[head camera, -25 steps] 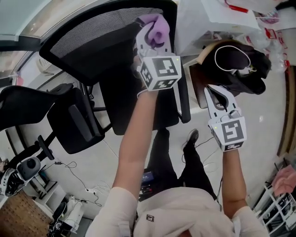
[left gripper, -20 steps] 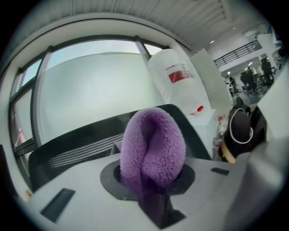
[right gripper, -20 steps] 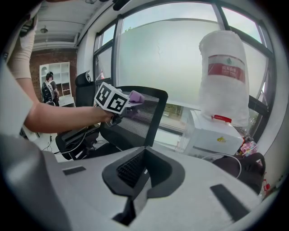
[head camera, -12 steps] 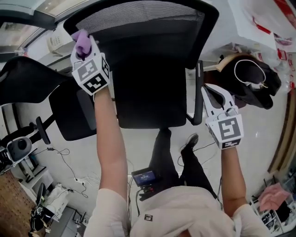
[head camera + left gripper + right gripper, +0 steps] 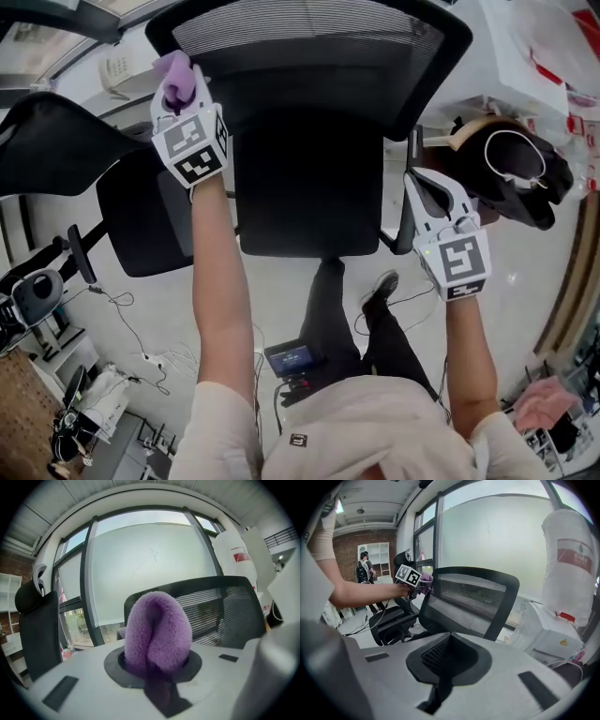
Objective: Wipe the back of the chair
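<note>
Cropped and covered up!
Chair back (image 5: 309,37) sliced by the top edge; left gripper (image 5: 176,86) tips buried in purple cloth (image 5: 157,630), contact unreadable.

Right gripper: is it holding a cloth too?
No, the right gripper is shut and empty; only the left gripper clamps the purple cloth.

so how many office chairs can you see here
2: the mesh-back chair straight ahead, with the left gripper holding a purple cloth at its left edge, and a black chair to its left. Others may be out of frame.
</note>
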A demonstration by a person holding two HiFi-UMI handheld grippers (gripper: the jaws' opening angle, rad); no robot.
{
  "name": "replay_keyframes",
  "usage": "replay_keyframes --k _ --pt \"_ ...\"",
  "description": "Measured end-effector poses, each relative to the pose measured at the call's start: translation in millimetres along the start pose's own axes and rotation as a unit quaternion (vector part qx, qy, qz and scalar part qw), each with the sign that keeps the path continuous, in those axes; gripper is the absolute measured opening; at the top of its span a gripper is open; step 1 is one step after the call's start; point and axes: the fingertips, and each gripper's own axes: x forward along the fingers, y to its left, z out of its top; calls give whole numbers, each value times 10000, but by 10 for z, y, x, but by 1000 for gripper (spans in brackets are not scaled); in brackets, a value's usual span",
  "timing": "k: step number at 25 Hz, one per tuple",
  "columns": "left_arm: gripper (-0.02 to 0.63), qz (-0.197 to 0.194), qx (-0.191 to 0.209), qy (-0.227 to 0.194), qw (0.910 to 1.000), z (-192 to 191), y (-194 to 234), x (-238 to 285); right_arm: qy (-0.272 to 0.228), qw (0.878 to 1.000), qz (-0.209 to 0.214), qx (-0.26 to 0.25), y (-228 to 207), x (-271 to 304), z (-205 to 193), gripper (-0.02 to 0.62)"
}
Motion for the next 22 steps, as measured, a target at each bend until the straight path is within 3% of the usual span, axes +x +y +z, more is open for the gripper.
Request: replay_keyframes --k 4,8,12,14,17,19,22 --pt "80 -419 24 -34 9991 80 -592 116 47 9996 -189 217 -188 -143 -181 -5" --pt "80 -1182 66 -289 9925 265 -1797 147 92 9980 -431 444 -453 -367 -444 -5" --pt "80 -2293 234 -464 9720 371 -3353 -112 217 9944 -748 715 -745 -651 -846 -5" --pt "80 -2680 430 -538 9610 411 -3908 -295 276 9922 -884 837 -814 -784 -1014 -5" --pt "80 -2724 386 -579 9597 426 -4088 -375 304 9901 -995 946 -870 -933 -1135 -5" --pt "77 -2686 345 -582 9609 426 -4017 -348 299 9897 -1013 963 -900 -984 -1156 -5" --pt "77 -2561 586 -528 9634 382 -3804 -293 279 9907 -974 911 -892 -977 -1104 -5"
